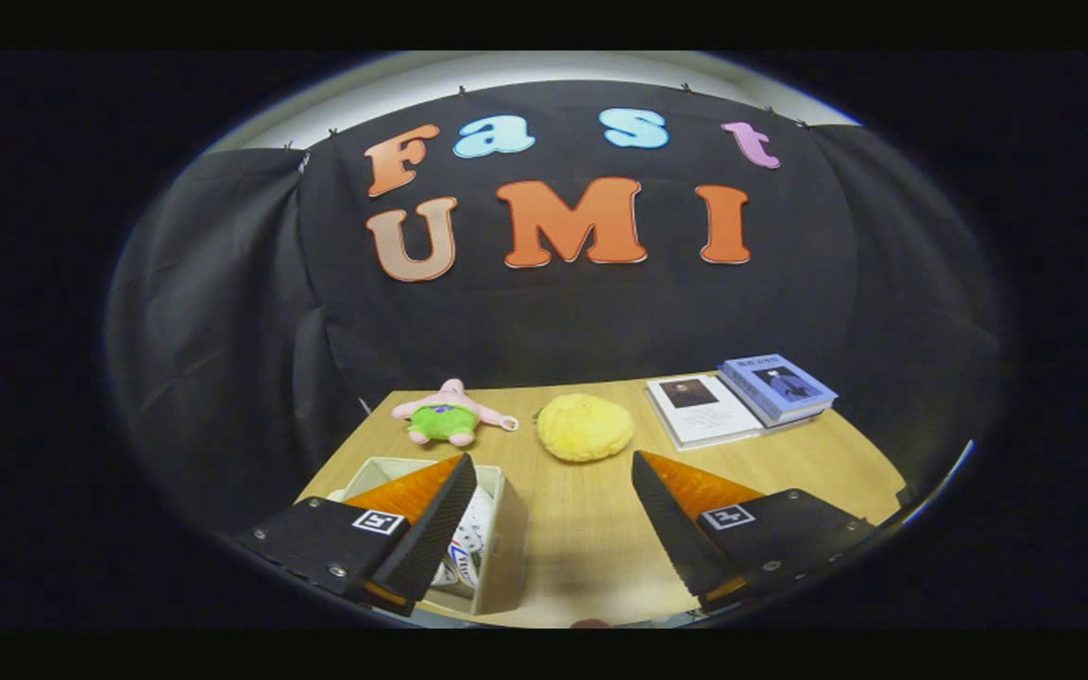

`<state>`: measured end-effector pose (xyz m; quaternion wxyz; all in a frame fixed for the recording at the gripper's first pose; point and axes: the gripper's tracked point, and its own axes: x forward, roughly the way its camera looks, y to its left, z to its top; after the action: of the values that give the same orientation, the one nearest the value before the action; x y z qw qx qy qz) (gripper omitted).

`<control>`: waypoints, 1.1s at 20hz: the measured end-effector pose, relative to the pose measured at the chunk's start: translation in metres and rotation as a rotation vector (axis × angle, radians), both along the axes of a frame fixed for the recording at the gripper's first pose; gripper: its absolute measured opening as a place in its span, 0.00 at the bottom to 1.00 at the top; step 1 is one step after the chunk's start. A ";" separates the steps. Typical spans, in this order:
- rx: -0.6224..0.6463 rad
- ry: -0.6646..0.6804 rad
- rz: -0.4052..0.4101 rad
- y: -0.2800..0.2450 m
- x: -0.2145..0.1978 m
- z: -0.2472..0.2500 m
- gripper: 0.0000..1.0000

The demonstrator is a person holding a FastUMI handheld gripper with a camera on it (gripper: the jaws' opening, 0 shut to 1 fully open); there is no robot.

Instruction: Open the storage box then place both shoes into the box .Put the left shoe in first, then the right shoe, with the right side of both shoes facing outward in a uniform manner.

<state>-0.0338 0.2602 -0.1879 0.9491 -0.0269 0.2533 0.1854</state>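
Gripper [553, 519] open above table [582, 548]; nothing between fingers.
Lower left: box [506, 538] holding shoe [468, 552], partly behind one finger; frame centre: plush [445, 416], sponge [585, 427]; right of centre: books [742, 401].

No legible text on the books [742, 401] or shoe [465, 552].

Place: a staged recording booth, not a lived-in room.
Walls: black cloth [553, 321] clipped up behind and at both sides, a pale wall above it.
Table: a bare wooden table [582, 529] against the cloth.
Props: a plush toy [445, 416], a yellow sponge [585, 427], two books [742, 401], an open box [497, 538] set out apart.
Gripper: fingers [435, 529] spread wide above the table.
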 end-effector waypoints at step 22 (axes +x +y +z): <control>0.012 -0.299 -0.183 -0.151 0.056 0.129 0.98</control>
<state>0.0226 0.1092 -0.0593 0.9893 -0.0251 0.1093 0.0936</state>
